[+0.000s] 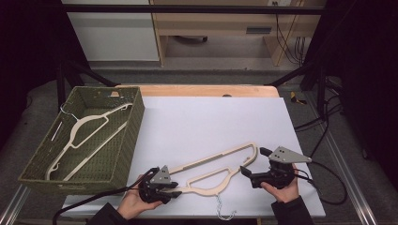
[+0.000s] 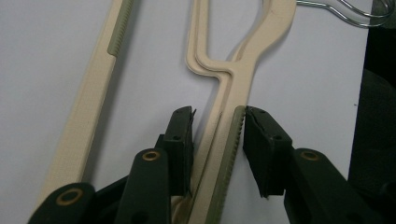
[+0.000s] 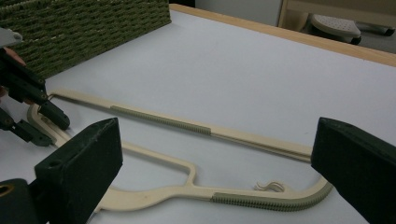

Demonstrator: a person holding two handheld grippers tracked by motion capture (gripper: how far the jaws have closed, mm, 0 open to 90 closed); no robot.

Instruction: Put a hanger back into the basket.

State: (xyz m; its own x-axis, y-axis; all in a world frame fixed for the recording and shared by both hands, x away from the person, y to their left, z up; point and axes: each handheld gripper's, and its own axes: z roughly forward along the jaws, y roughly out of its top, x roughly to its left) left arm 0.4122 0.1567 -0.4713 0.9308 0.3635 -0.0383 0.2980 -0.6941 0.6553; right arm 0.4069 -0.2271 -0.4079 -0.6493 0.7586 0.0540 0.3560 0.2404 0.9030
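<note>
Item: cream plastic clothes hanger [image 1: 213, 169] with wire hook [image 1: 224, 212], lying flat on the white tabletop [image 1: 211, 122] near its front edge, between the two hands. In the left gripper view the shoulder looks doubled, so it may be two nested hangers; cannot tell for certain.

Handling, by judgement: light, thin and stiff, though long enough to flex and swing if lifted by one end. The smooth plastic is likely slippery; the ribbed green-grey strips on the shoulders [image 3: 161, 120] offer better purchase. The hook could snag on wicker.

Where to hold: the left tongs [image 1: 174, 189] straddle the left shoulder arm beside a ribbed strip [image 2: 227, 158], jaws close on either side with a slight gap showing on one side; not clearly clamped. The right tongs [image 1: 253, 165] stand wide open and empty, jaws apart around the curved right end [image 3: 317, 193] without touching it. Holding both ends would keep the piece level.

Surroundings:
- Green woven basket [image 1: 133, 126] on the left of the tabletop, just beside the hanger's left end, holding another cream hanger [image 1: 89, 133] that lies slanted across the bottom.
- Wooden table edge [image 1: 206, 90] beyond the white sheet.
- Cables trail from each tool toward the front.

Obstructions: the basket's near wall must be cleared, and the hanger inside leaves limited flat room.
</note>
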